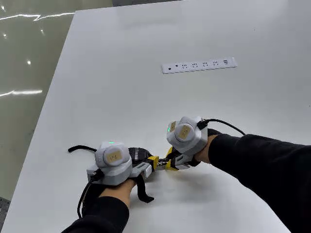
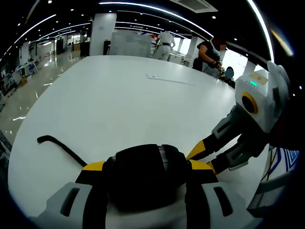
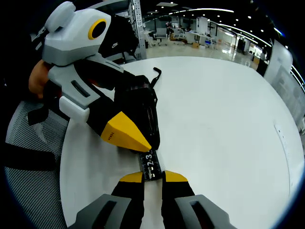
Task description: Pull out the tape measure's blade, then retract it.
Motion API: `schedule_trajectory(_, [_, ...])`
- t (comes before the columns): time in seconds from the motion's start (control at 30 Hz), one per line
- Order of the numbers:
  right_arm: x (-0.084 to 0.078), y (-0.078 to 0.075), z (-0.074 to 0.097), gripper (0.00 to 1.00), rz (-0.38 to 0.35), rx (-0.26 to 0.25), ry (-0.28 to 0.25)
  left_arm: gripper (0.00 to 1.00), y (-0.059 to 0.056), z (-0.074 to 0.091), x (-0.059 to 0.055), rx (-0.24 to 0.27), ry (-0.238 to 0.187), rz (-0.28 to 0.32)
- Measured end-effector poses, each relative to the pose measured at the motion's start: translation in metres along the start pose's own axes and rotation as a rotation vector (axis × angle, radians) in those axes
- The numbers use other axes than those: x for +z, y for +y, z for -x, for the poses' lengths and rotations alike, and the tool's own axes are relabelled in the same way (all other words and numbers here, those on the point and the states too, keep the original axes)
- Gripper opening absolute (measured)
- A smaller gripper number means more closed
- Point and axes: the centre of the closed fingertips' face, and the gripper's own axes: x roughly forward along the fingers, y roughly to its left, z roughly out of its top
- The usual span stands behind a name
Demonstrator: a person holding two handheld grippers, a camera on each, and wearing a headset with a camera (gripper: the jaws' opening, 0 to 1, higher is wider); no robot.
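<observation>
Starting the pull-out, left tool [image 2: 147, 166] clamps the tape measure [image 3: 139, 105], right tool [image 3: 152, 177] pinches its barely emerged blade [image 3: 149, 163]; next, draw that straight away

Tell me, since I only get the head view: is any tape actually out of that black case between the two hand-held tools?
Observer: Yes. The right gripper view shows a short stretch of dark measuring blade out of the black tape measure case, pinched in the right tool.
Operator: Can you read it?
Observer: The numerals 2 and 3 show on it, just ahead of the tool's yellow tips.
Operator: And the other tool?
Observer: In the left gripper view the left tool is clamped on the case, and a black strap lies on the white table.
</observation>
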Motion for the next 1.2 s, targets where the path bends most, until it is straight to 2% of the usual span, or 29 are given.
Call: schedule_trajectory(1.2, [0.0106, 0.0019, -0.0053, 0.09, -0.026, 0.01, -0.038, 0.6, 0.0, -0.0004, 0.0012, -0.013, 0.003, 0.011])
